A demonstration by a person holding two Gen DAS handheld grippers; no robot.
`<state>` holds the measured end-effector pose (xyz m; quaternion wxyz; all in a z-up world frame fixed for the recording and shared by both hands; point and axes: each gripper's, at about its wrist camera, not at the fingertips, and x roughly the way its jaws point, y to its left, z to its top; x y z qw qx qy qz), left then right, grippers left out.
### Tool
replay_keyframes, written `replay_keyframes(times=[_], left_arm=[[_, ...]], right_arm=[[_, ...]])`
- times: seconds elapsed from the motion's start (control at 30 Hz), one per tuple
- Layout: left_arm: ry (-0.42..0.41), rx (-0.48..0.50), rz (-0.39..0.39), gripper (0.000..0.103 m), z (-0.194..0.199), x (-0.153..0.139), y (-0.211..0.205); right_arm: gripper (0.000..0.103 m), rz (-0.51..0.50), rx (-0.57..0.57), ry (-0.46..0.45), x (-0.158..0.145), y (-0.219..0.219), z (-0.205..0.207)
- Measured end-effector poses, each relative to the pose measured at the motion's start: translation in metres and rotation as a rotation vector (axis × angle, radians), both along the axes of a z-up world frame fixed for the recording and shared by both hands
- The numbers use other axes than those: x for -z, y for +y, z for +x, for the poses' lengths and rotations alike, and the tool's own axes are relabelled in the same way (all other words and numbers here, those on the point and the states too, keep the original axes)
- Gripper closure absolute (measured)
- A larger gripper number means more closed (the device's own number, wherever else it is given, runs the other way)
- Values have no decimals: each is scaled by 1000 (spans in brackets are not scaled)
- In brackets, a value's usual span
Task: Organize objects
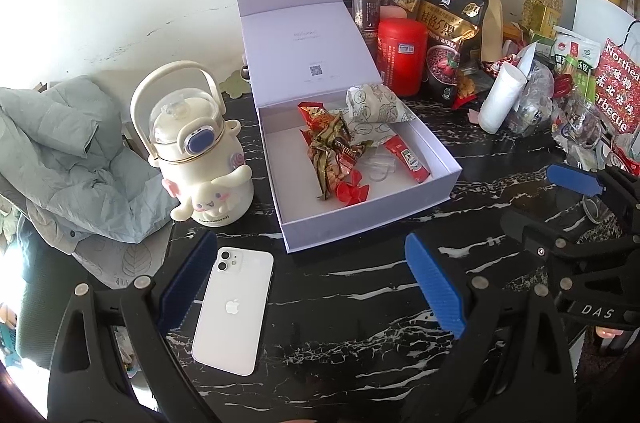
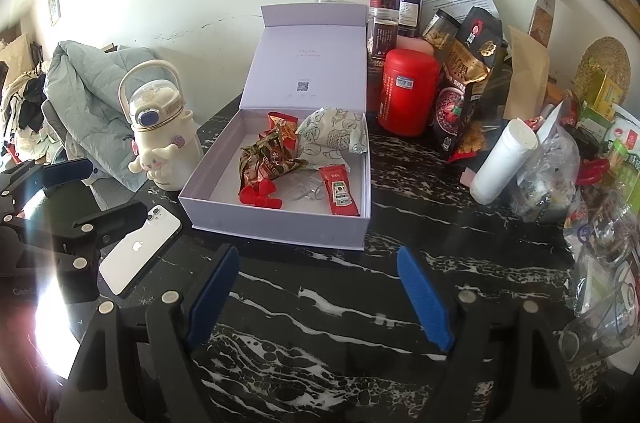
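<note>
An open lilac box (image 1: 400, 201) (image 2: 276, 231) stands mid-table with its lid up. Inside lie snack wrappers (image 1: 334, 151) (image 2: 268, 159), a red ketchup sachet (image 1: 408, 159) (image 2: 340, 193), a red bow (image 1: 352, 192) (image 2: 260, 195) and a patterned paper wrap (image 1: 376, 103) (image 2: 332, 137). A white phone (image 1: 234, 309) (image 2: 138, 249) lies face down near the table's front left. My left gripper (image 1: 312, 283) is open and empty, its left finger beside the phone. My right gripper (image 2: 318, 297) is open and empty, in front of the box.
A cream cartoon water bottle (image 1: 192, 151) (image 2: 160, 127) stands left of the box, a grey jacket (image 1: 68, 159) beyond it. Behind and right are a red canister (image 1: 402, 55) (image 2: 408, 91), jars (image 1: 366, 7), a black snack bag (image 1: 452, 35), a white tube (image 1: 500, 99) (image 2: 502, 161) and plastic bags.
</note>
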<state>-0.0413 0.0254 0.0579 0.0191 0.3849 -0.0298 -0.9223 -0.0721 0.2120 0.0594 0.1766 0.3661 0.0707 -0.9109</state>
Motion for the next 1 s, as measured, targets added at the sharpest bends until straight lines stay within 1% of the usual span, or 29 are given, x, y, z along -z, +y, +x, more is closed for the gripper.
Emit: replay_keyframes(times=[1.0], left_arm=[[-10, -1, -8, 8, -2, 5, 1]], right_arm=[[20, 16, -5, -6, 7, -2, -3]])
